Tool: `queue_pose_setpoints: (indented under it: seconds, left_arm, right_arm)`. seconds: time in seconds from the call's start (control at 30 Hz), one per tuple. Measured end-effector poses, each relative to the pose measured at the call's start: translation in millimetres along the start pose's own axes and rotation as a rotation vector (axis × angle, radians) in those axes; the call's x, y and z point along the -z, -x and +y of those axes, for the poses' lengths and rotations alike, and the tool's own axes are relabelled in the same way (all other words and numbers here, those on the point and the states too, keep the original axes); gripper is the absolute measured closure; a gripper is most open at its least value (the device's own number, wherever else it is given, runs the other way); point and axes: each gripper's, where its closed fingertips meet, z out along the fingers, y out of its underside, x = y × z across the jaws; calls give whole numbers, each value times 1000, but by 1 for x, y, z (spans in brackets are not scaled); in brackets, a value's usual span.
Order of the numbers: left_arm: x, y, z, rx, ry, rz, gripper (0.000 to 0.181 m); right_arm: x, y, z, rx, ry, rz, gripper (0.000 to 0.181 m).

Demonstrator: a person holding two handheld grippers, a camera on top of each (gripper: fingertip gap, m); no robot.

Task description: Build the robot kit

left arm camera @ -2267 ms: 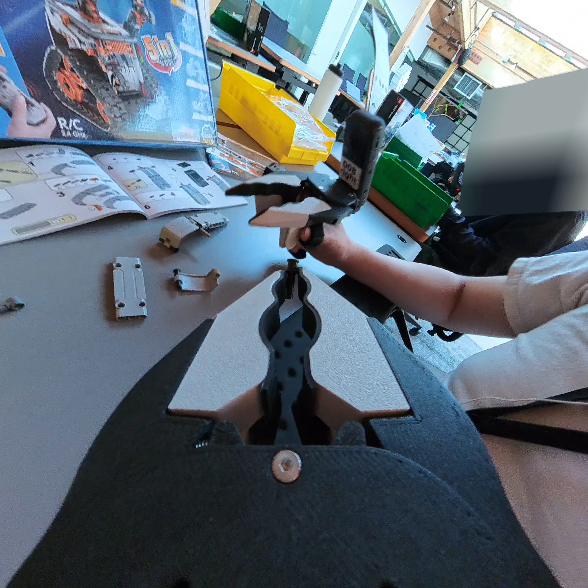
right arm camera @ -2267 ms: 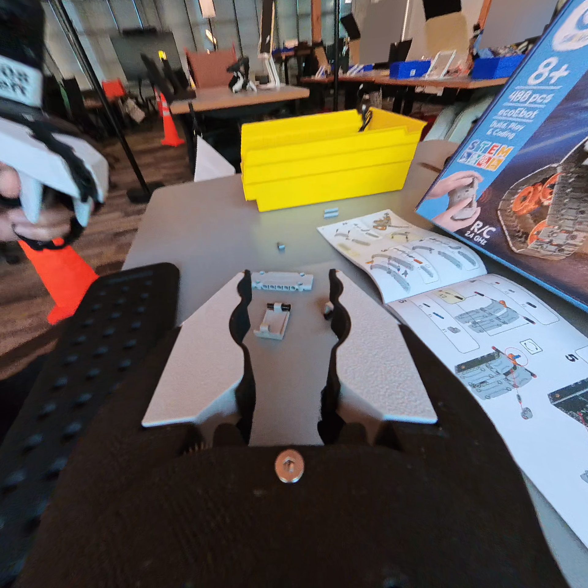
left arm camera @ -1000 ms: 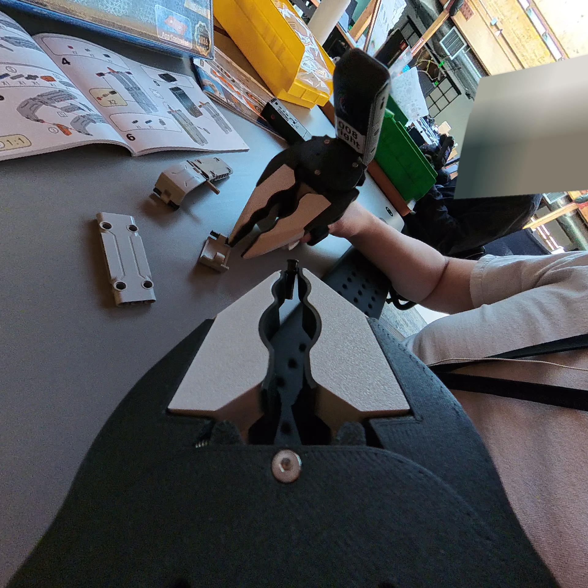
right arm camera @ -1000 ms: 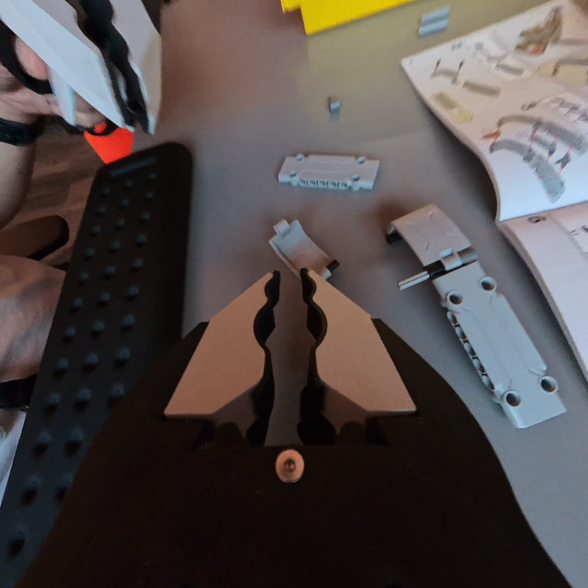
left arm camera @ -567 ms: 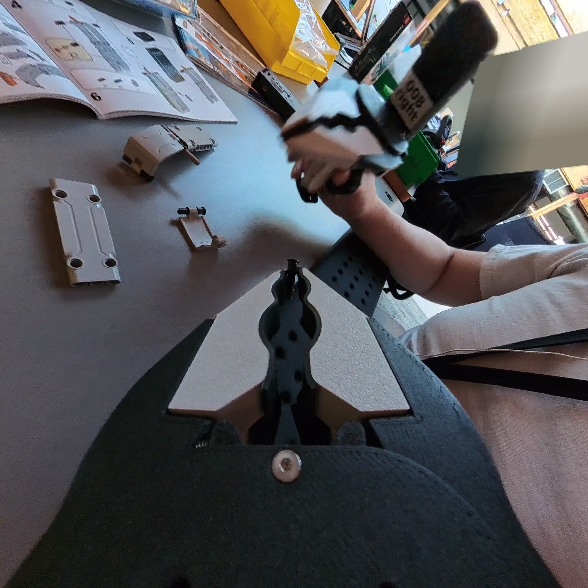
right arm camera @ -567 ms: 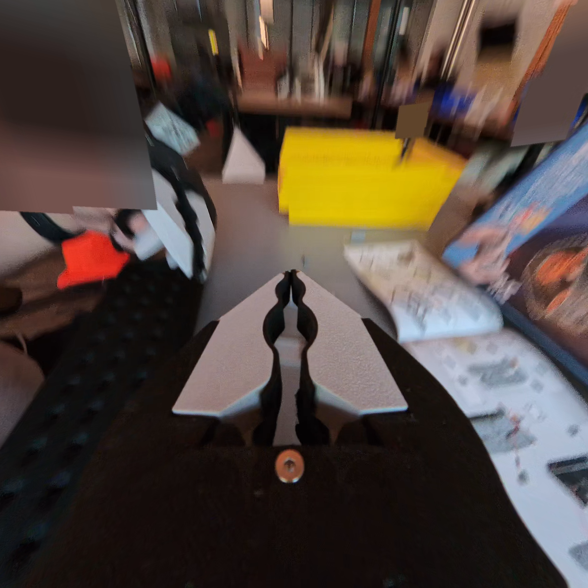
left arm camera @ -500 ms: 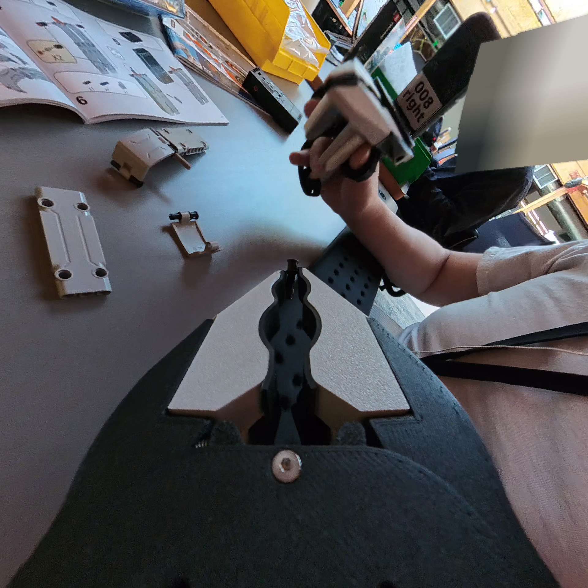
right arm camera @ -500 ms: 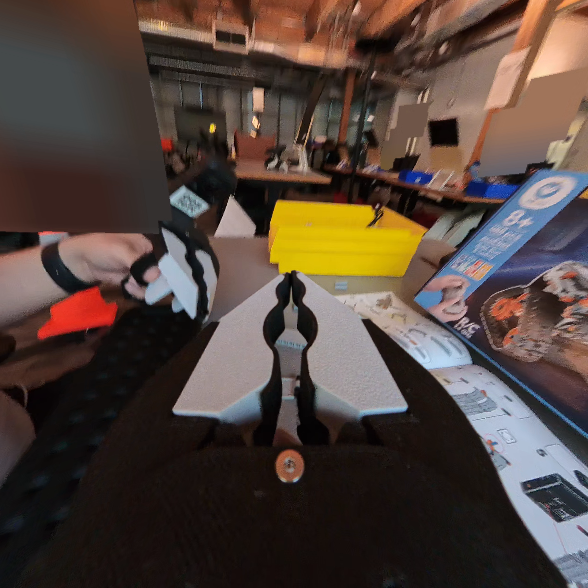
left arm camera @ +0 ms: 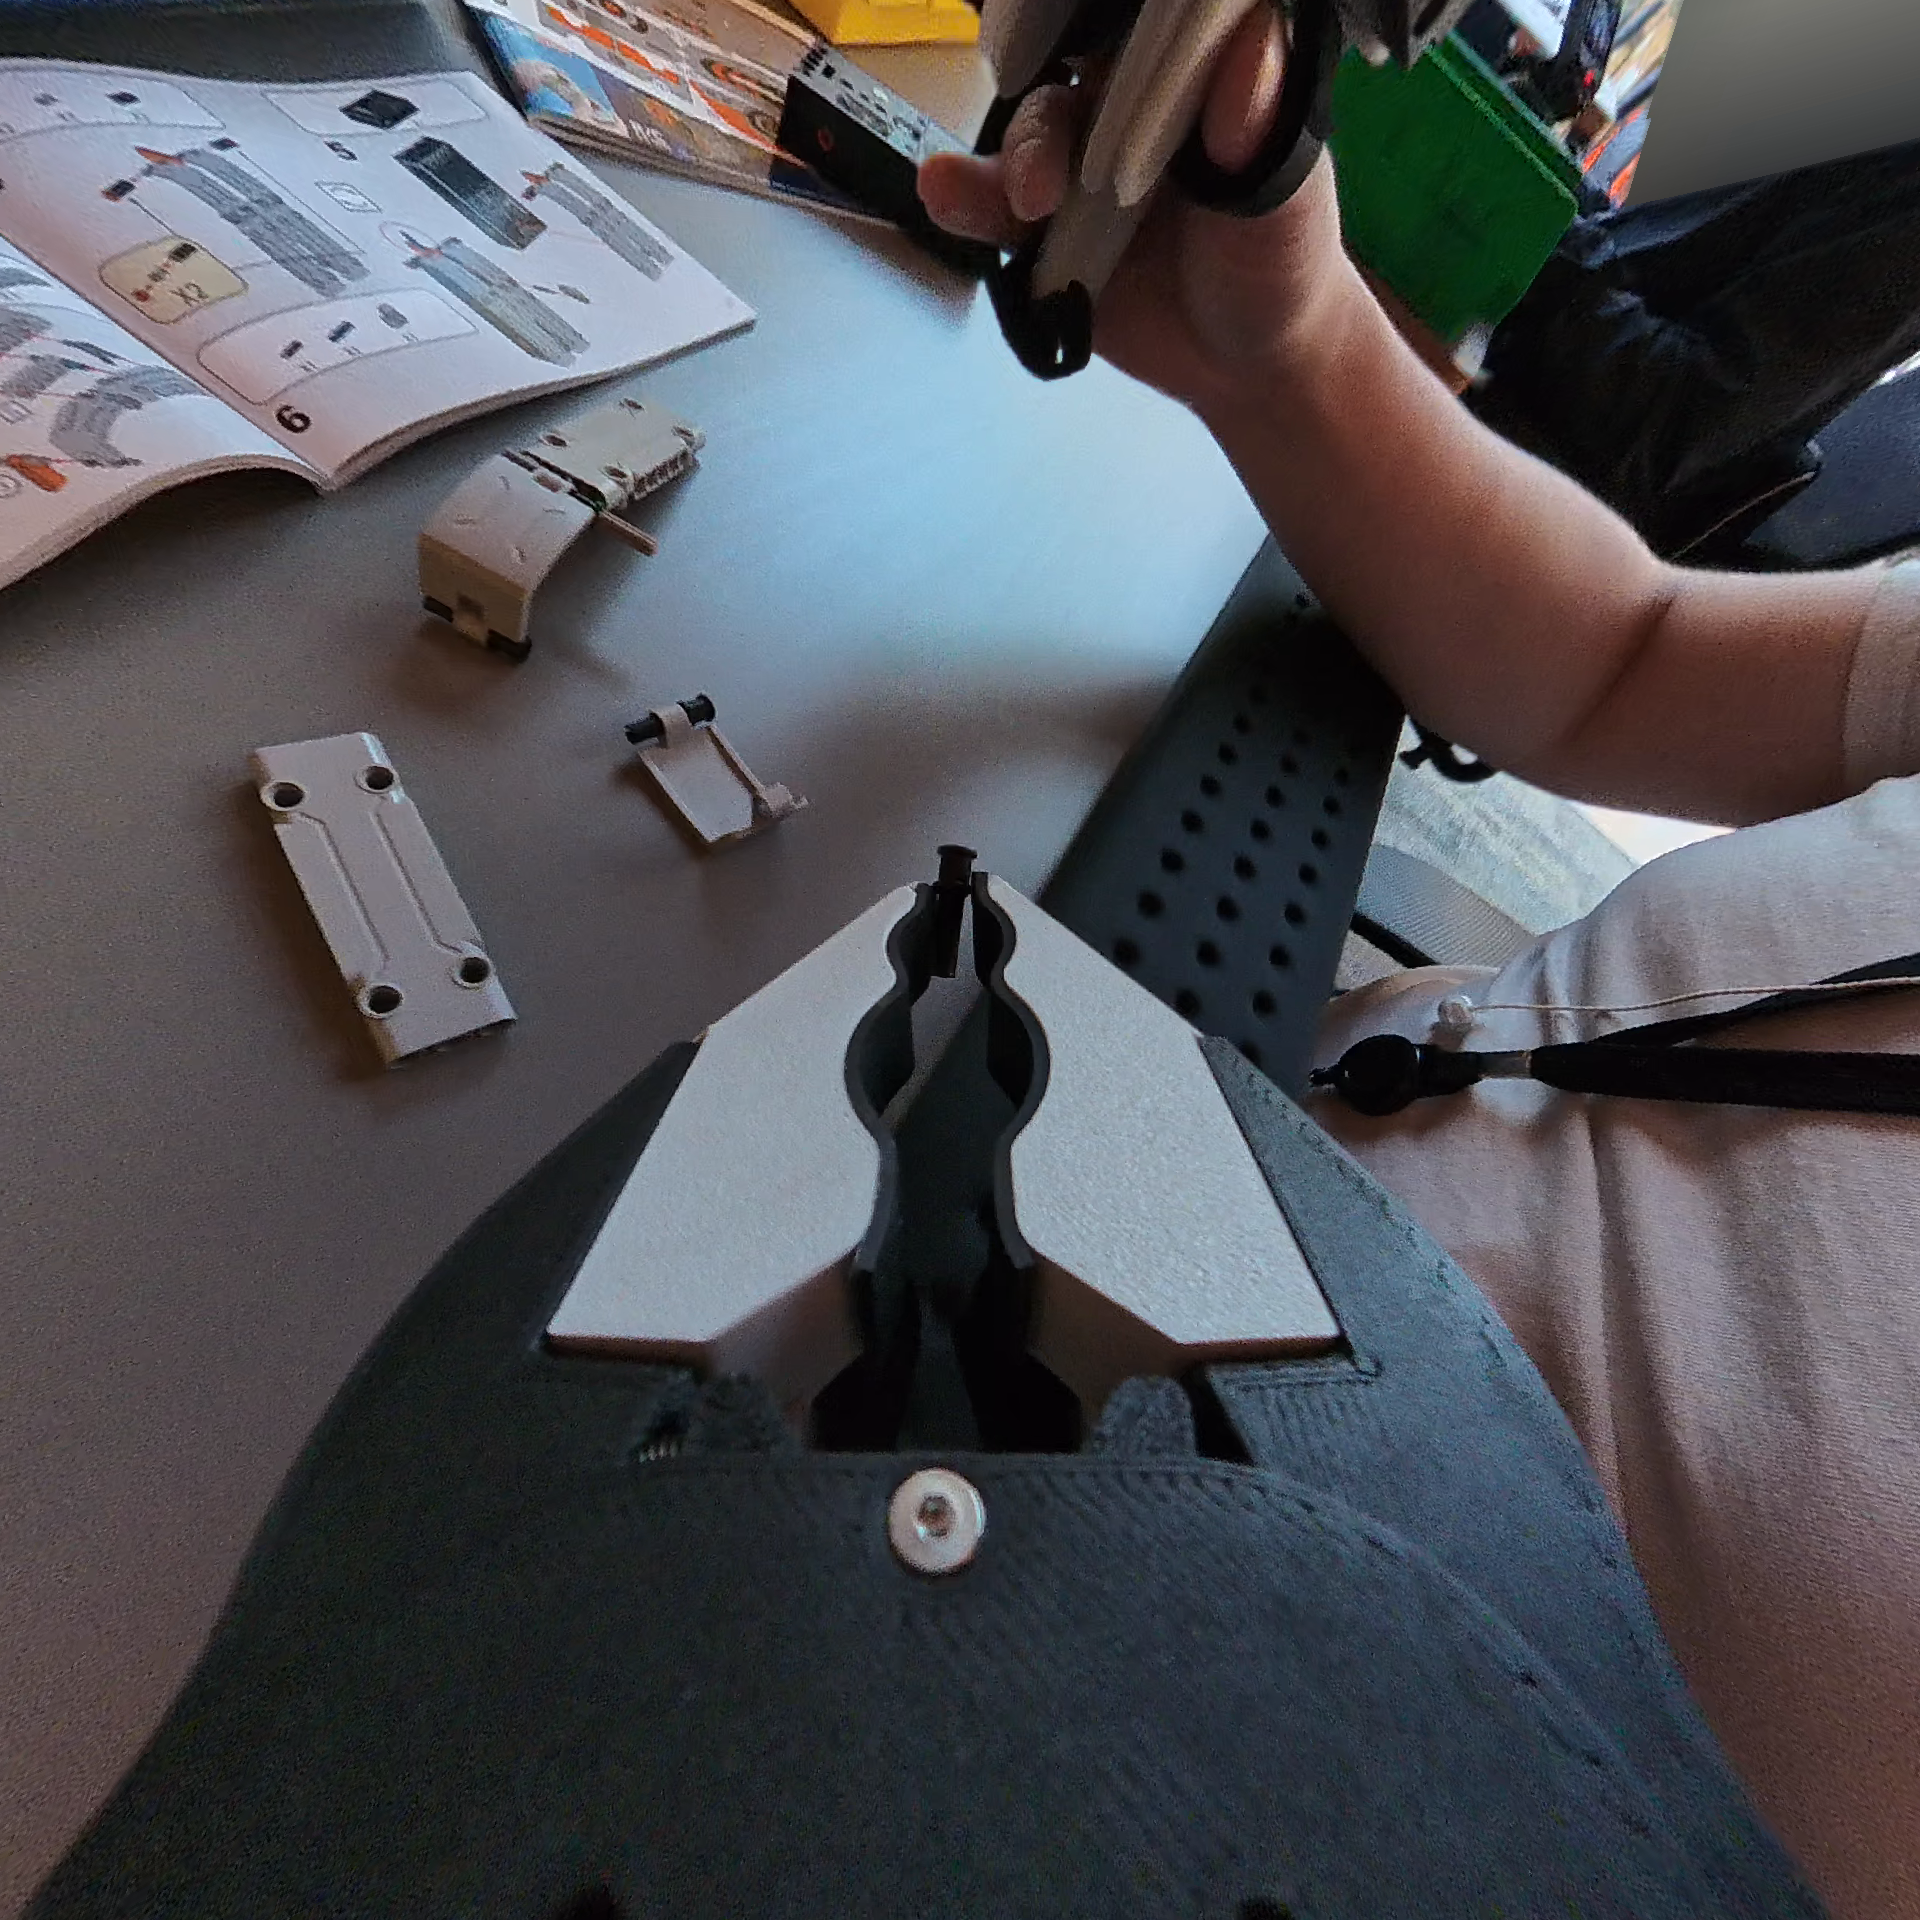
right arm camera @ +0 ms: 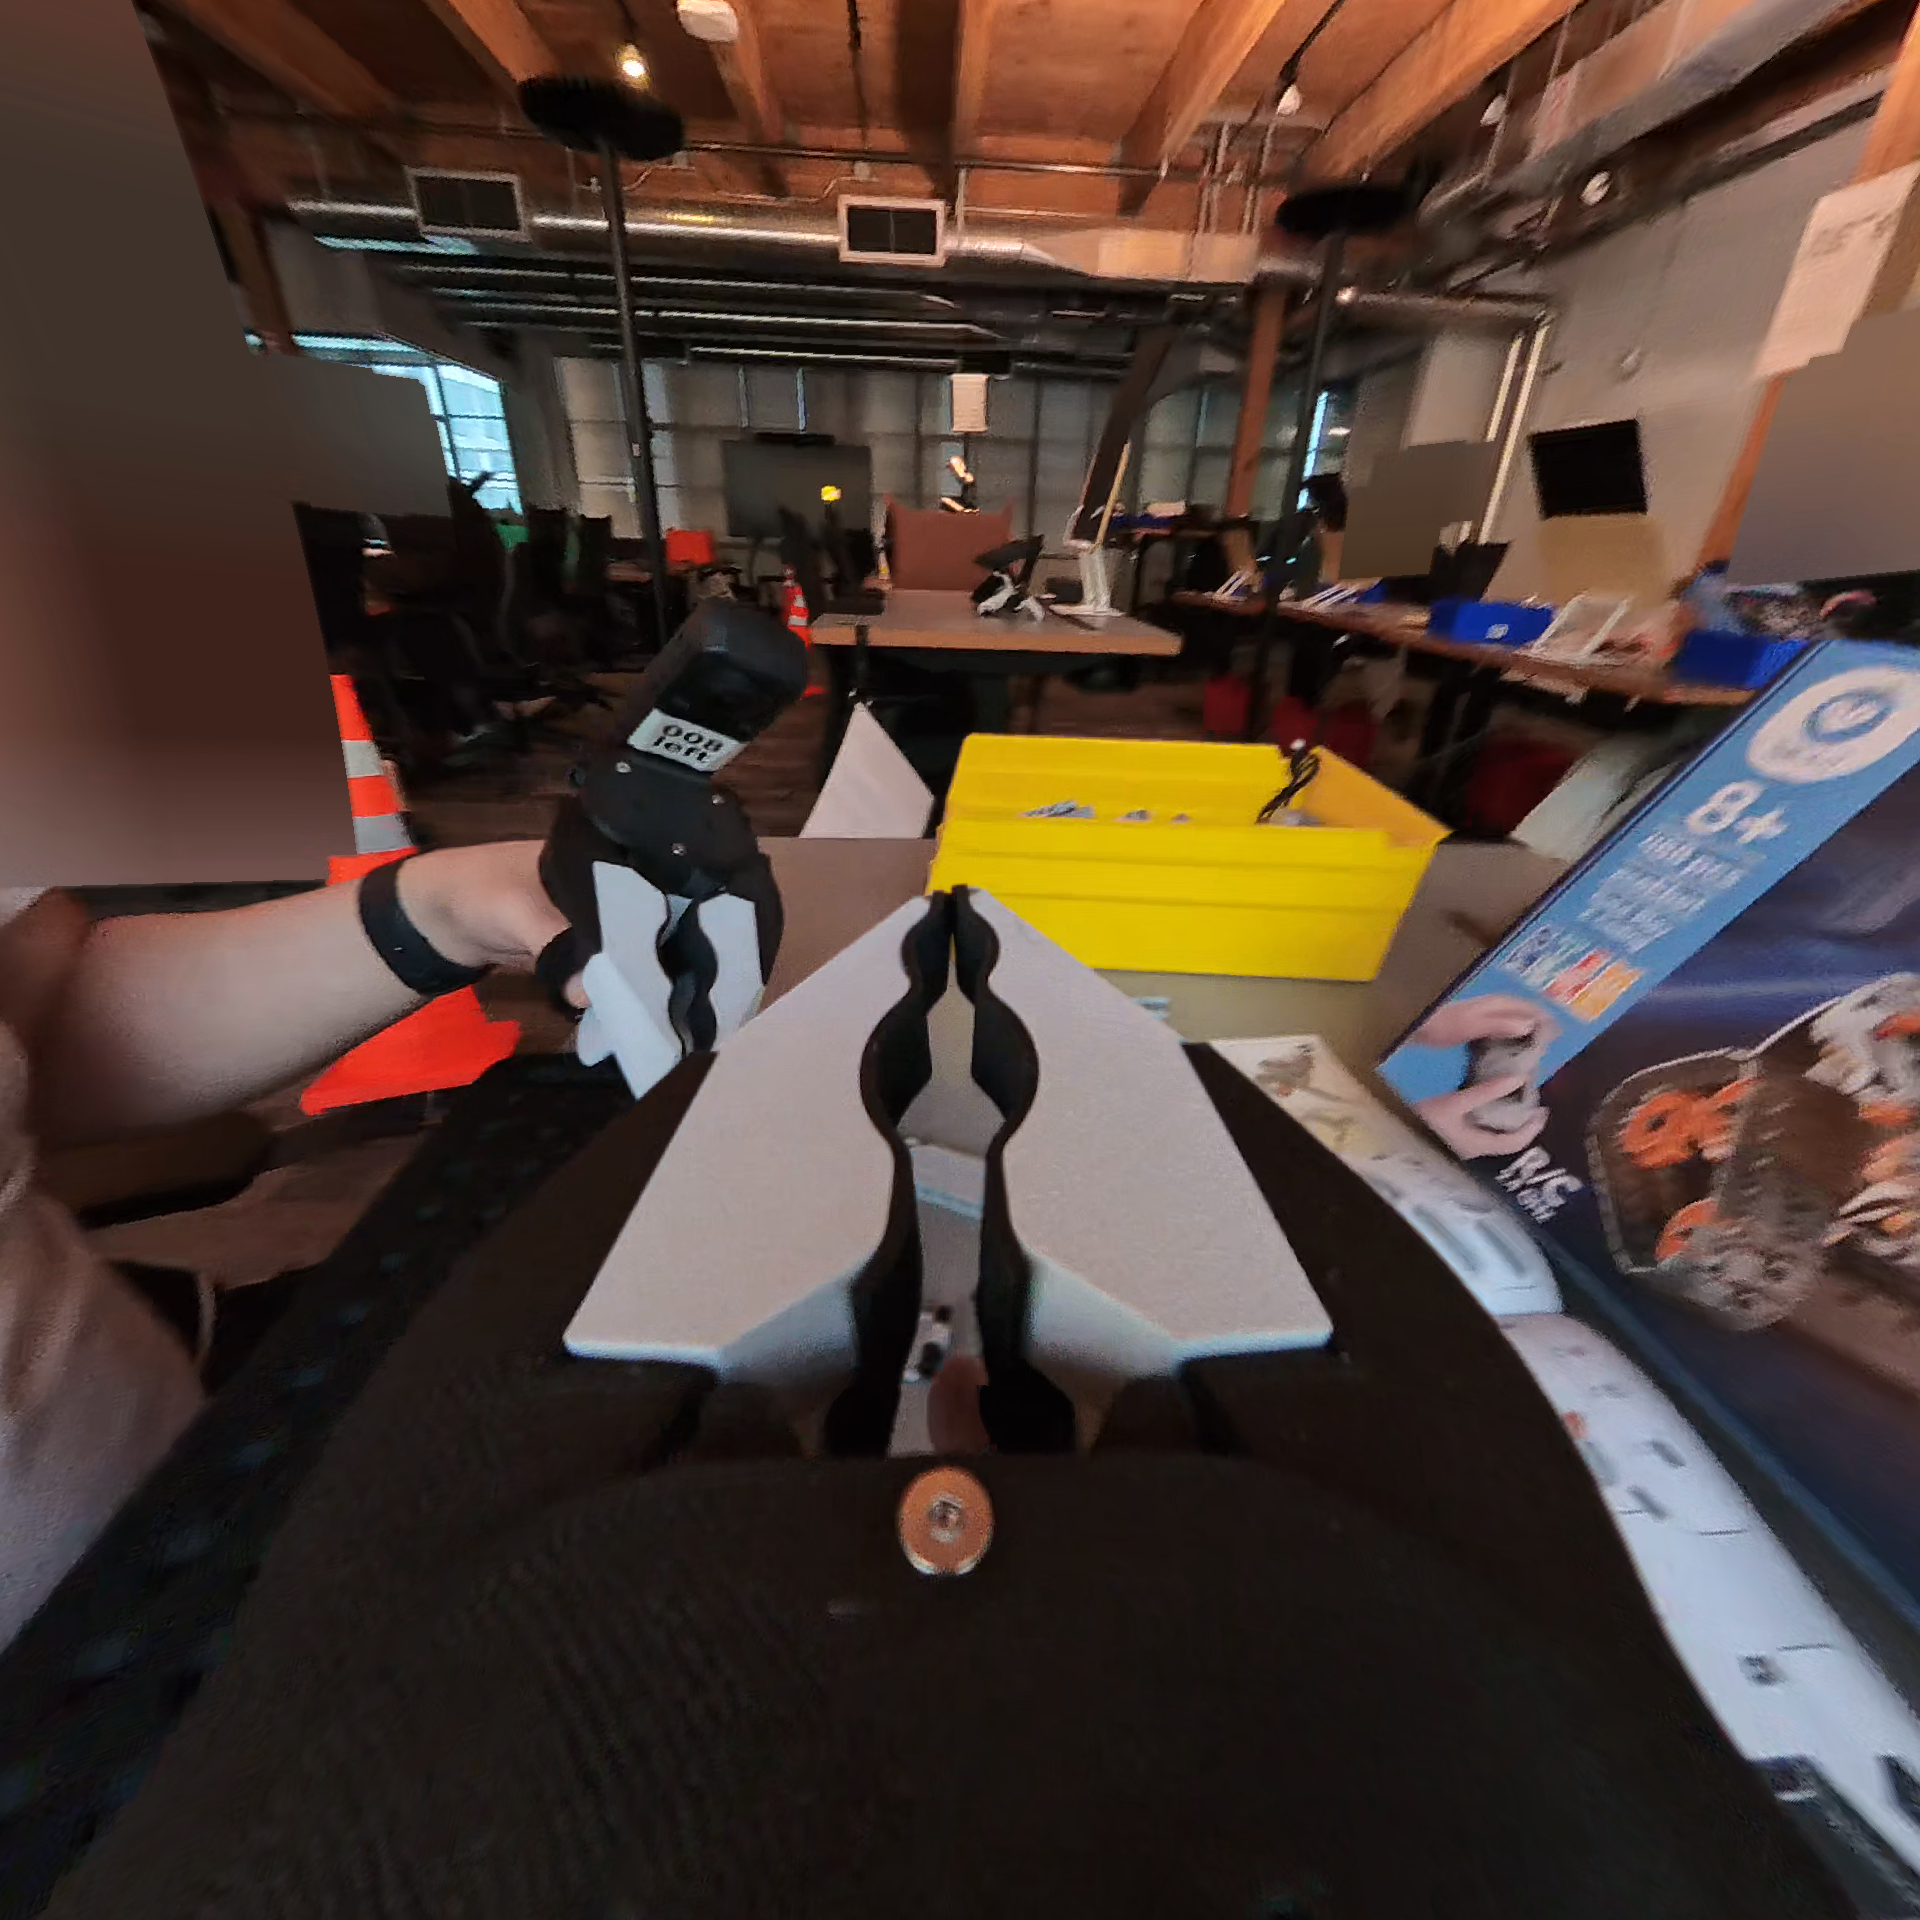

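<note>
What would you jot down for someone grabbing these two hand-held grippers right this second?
Left gripper: shut on a small black pin, held over the near edge of the grey table.
Right gripper: shut, nothing visible between its tips, raised off the table and pointing toward the yellow bin.
Loose on the table: a flat grey plate, a small grey hinged piece, a curved grey assembly, and the open instruction booklet beside them.
</note>
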Motion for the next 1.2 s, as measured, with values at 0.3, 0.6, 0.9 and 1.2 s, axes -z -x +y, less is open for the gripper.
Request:
queue_pose_setpoints:
  seconds: [0.3, 0.6, 0.9, 1.2]
  left_arm:
    - [11, -9, -17, 55, 44, 145, 176]
    - [-2, -31, -2, 131, 217, 339, 176]
    - [10, -26, -17, 204, 117, 376, 173]
    - [3, -31, -44, 181, -161, 351, 164]
  right_arm:
    - [-31, 52, 56, 161, 262, -312, 154]
    - [-39, 105, 102, 543, 430, -376, 171]
    - [-31, 90, 91, 411, 378, -276, 175]
    - [-10, 75, 76, 270, 292, -231, 175]
